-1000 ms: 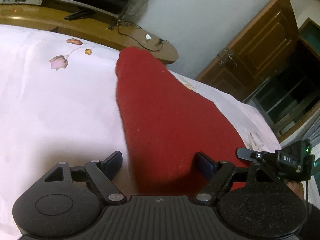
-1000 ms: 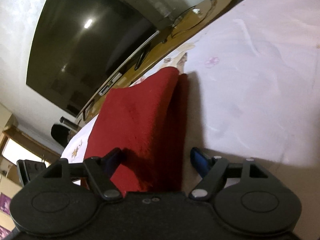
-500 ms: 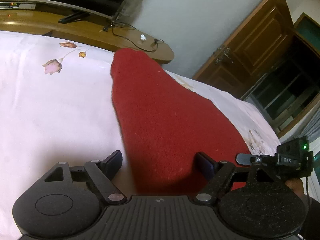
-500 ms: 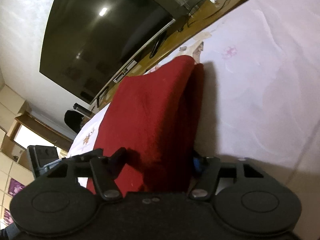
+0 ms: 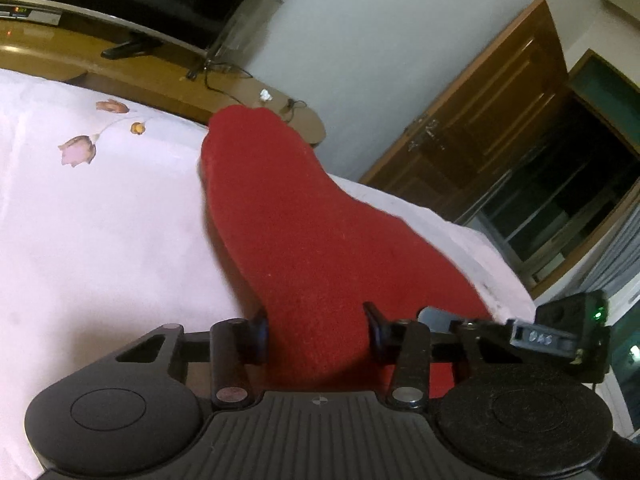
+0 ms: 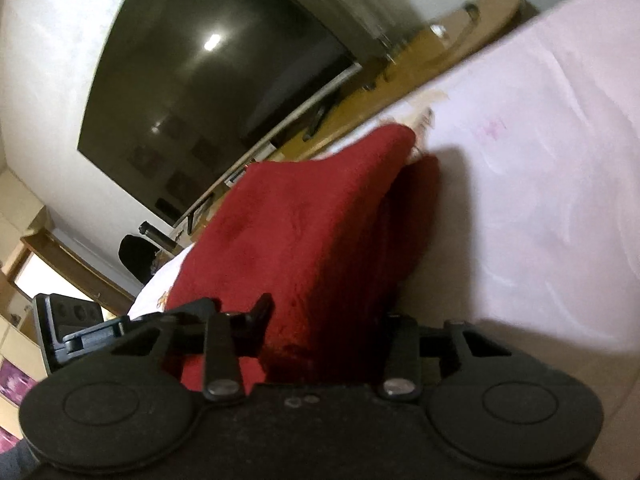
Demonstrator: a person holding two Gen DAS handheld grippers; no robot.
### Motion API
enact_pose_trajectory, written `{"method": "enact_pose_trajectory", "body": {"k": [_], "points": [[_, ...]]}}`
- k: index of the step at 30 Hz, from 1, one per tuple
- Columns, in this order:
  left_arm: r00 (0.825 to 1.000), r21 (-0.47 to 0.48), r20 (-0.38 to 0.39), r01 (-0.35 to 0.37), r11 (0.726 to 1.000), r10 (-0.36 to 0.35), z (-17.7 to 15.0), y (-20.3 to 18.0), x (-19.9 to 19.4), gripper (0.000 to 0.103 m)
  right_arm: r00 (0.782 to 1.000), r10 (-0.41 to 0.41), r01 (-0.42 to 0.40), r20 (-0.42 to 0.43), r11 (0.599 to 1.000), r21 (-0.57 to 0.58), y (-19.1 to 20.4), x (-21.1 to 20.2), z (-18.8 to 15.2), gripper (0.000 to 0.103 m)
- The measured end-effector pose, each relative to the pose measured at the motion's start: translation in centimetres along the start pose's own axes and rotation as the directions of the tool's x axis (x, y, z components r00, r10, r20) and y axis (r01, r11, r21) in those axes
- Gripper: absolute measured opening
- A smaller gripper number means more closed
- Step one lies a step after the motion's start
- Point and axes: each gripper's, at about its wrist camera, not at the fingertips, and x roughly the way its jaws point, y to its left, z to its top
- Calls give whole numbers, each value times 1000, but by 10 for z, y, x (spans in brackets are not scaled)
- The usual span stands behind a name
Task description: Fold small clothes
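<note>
The red cloth (image 5: 304, 240) fills the middle of both views. Its near edge is lifted up off the bed (image 5: 100, 240), and its far end lies on the sheet. It looks folded over once already, with a second layer showing under the top one in the right view. I think more folding is left. The left gripper (image 5: 316, 330) has its fingers (image 5: 260, 330) pinched on the near edge. The right gripper (image 6: 328, 320) pinches the cloth too. A big dark TV (image 6: 208, 80) sits in the upper left.
</note>
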Motion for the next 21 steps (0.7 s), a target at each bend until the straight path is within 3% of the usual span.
{"method": "enact_pose_trajectory", "body": {"k": [4, 9, 14, 21], "points": [[999, -2, 38, 17, 1000, -17, 2, 2, -29, 43, 999, 23, -21, 24, 998, -64, 36, -6, 7, 38], [995, 4, 97, 15, 1000, -15, 9, 17, -95, 43, 998, 58, -55, 21, 991, -121, 90, 2, 7, 38], [990, -3, 125, -64, 998, 64, 12, 55, -170, 43, 993, 118, -120, -23, 982, -147, 146, 43, -7, 38], [970, -97, 129, -197, 976, 208, 1, 133, -263, 43, 971, 211, -222, -113, 969, -104, 211, 135, -46, 38]]}}
